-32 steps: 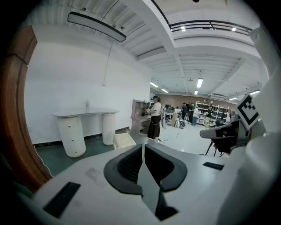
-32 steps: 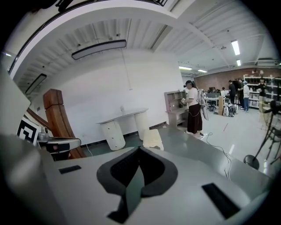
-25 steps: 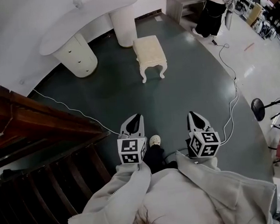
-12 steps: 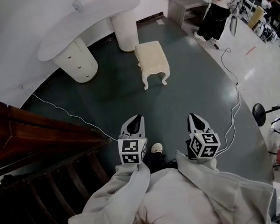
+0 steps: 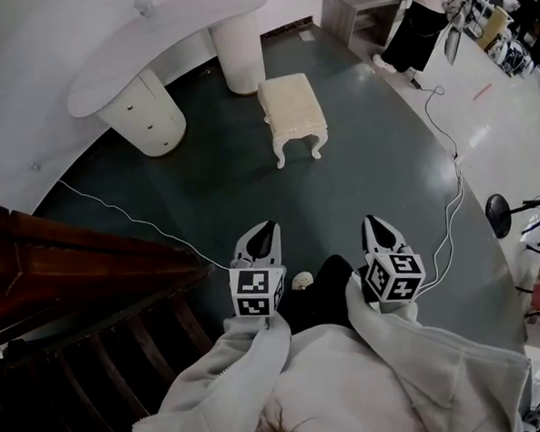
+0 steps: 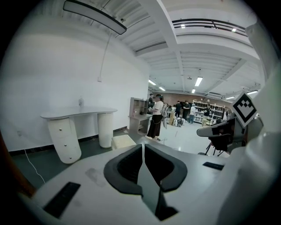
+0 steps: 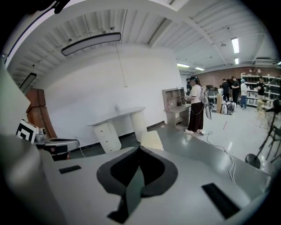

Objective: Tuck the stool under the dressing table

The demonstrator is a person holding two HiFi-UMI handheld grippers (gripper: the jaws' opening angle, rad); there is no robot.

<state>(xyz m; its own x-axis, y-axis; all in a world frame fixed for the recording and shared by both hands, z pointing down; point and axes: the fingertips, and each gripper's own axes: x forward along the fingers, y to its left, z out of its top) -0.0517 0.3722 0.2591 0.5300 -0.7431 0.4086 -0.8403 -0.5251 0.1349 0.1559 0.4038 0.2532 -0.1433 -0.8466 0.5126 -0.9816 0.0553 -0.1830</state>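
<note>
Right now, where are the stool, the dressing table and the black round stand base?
stool [image 5: 292,104], head view, on the middle of its cream seat.
dressing table [image 5: 163,36], head view, on its bare white top.
black round stand base [image 5: 498,213], head view, on the middle of the disc.

There are one stool [image 5: 292,107], one dressing table [image 5: 163,34], one small table [image 5: 348,3], one bystander [image 5: 415,28], two white floor cables, the left cable [image 5: 114,209] and the right cable [image 5: 454,185], and two grippers, the left gripper [image 5: 268,225] and the right gripper [image 5: 372,219].
</note>
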